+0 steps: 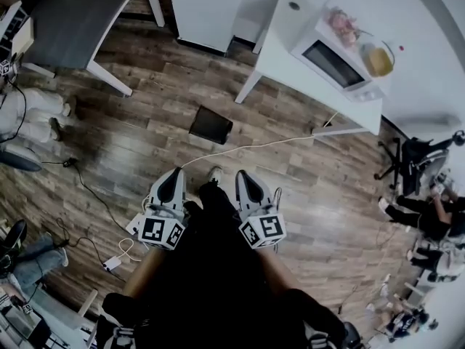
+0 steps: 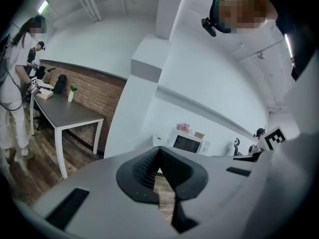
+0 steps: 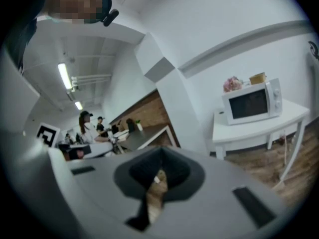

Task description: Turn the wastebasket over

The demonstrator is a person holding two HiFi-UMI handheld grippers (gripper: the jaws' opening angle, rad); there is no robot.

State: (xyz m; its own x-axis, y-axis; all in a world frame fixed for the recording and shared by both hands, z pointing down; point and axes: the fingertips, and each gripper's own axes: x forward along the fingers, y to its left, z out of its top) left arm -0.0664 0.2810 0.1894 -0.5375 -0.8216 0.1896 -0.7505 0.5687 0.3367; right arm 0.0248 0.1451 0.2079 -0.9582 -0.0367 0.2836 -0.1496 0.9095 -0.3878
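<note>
A small black square wastebasket (image 1: 211, 124) stands on the wooden floor, ahead of me in the head view. I cannot tell which way up it is. My left gripper (image 1: 174, 174) and right gripper (image 1: 243, 177) are held side by side in front of my body, well short of the wastebasket and touching nothing. Both are shut with nothing between the jaws. In the left gripper view the jaws (image 2: 159, 156) meet, with only floor showing below them. The right gripper view shows the same shut jaws (image 3: 160, 157). The wastebasket appears in neither gripper view.
A white table (image 1: 290, 64) with a microwave (image 1: 338, 64) stands beyond the wastebasket, to the right. A grey desk (image 1: 80, 13) is at the far left. A white cable (image 1: 269, 144) crosses the floor and a power strip (image 1: 111, 264) lies at my left. People sit at both sides.
</note>
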